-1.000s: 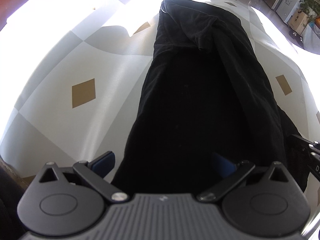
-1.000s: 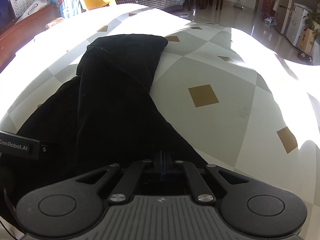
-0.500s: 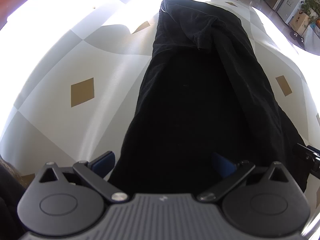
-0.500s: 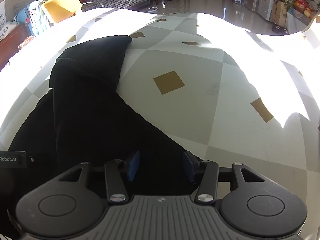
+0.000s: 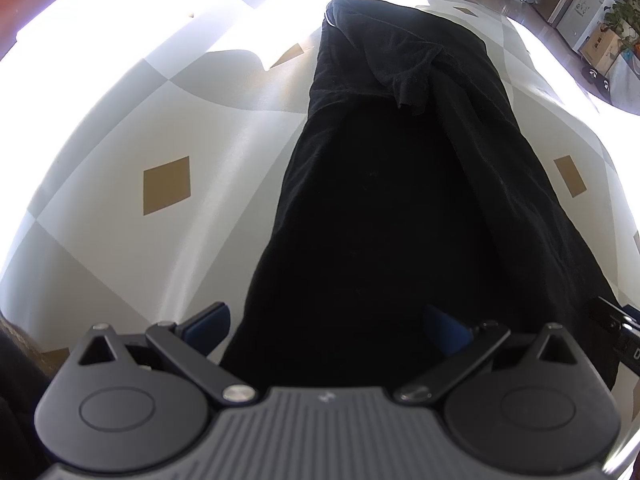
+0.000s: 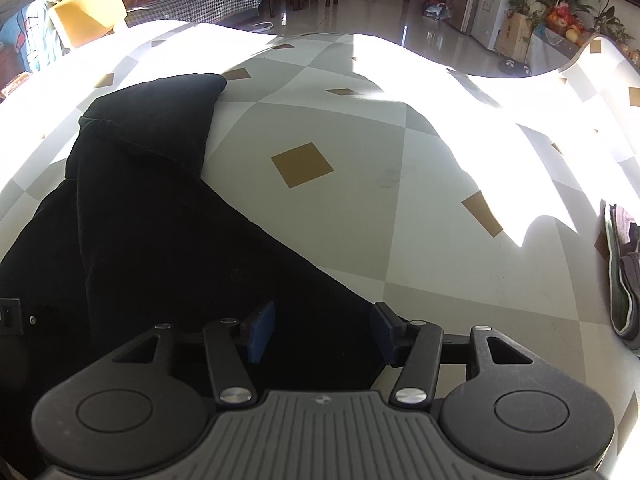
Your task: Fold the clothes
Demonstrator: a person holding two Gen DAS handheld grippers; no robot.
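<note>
A black garment (image 5: 400,200) lies stretched out lengthwise on the desk (image 5: 120,208), which is covered by a cloth with grey and white checks and small brown diamonds. At the far end of the garment a sleeve (image 5: 396,60) is folded in over the body. Strong sunlight washes out the far part of the desk.

The left gripper (image 5: 326,326) hangs over the near end of the garment with its blue pads wide apart; the left pad sits over bare desk just beside the fabric edge, the right pad over the fabric, and neither presses on it.

The right gripper (image 6: 322,330) is over the near right corner of the same garment (image 6: 160,240). Its jaws are opening, with the dark fabric lying between the pads and no longer pinched.

At the right edge of the desk (image 6: 440,220) lies a small stack of folded clothes (image 6: 624,276)
</note>
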